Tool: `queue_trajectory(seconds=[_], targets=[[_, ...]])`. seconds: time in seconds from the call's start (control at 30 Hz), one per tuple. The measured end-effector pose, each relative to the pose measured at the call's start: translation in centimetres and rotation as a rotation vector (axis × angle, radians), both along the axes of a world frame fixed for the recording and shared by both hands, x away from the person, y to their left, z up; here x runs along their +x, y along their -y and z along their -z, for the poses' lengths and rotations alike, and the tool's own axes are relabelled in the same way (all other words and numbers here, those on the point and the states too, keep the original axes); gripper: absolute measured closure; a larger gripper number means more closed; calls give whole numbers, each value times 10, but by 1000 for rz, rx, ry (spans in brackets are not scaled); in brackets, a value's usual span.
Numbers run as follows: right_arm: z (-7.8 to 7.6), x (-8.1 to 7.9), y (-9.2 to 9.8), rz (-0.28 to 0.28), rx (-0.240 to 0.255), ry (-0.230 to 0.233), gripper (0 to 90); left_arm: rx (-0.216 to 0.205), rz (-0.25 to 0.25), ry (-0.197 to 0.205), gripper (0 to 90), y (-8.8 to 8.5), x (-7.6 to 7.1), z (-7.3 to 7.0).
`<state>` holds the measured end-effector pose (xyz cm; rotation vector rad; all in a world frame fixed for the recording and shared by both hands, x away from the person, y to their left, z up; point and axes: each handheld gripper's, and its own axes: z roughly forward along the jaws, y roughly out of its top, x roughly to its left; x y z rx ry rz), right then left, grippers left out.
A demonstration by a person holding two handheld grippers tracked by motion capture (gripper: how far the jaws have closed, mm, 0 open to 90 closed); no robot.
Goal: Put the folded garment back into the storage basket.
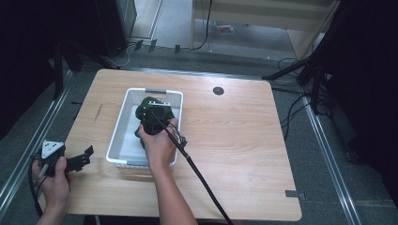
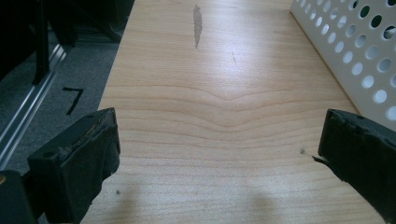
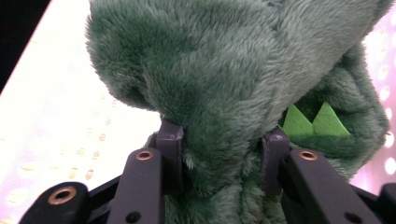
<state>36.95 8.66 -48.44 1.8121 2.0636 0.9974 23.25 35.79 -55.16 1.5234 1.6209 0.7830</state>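
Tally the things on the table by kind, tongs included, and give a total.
White perforated basket: 1
Green plush toy: 1
Tongs: 2, left and right
Total: 4

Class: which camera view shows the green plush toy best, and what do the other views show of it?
The right gripper view: the green plush toy sits close between the jaws, fur and light-green spikes clear. The high view shows it small, inside the white basket. The left gripper view shows the basket's perforated wall.
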Motion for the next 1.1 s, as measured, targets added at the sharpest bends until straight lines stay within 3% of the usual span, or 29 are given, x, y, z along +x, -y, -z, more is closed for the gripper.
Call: queue_trajectory(seconds=[0.13, 0.17, 0.43, 0.5, 0.6, 0.67, 0.7, 0.83, 0.9, 1.07, 1.1], targets=[[3, 3, 0, -5, -6, -33, 589, -1, 0, 0, 0, 0, 0, 0], [5, 4, 0, -8, -14, -59, 573, -1, 1, 0, 1, 0, 0, 0], [9, 7, -6, -37, -59, -77, 488, -1, 1, -1, 0, 0, 0, 0], [10, 8, -7, -46, -57, -76, 437, -1, 1, 0, 0, 0, 0, 0], [9, 8, -8, -64, -75, -59, 284, -3, 0, -1, 1, 0, 0, 0], [8, 8, -7, -66, -77, -50, 251, -2, 1, -1, 1, 0, 0, 0], [6, 6, -8, -63, -88, -35, 143, -2, 1, -2, 1, 0, 0, 0], [5, 6, -9, -74, -100, -55, 103, -3, 1, -2, 1, 0, 0, 0], [5, 7, -10, -89, -92, -85, 25, -2, 1, -1, 1, 0, 0, 0], [2, 6, -10, -93, -101, -76, 0, -1, 2, -2, 1, 0, 0, 0], [1, 5, -11, -85, -121, -68, 0, -2, 2, -2, 1, 0, 0, 0]])
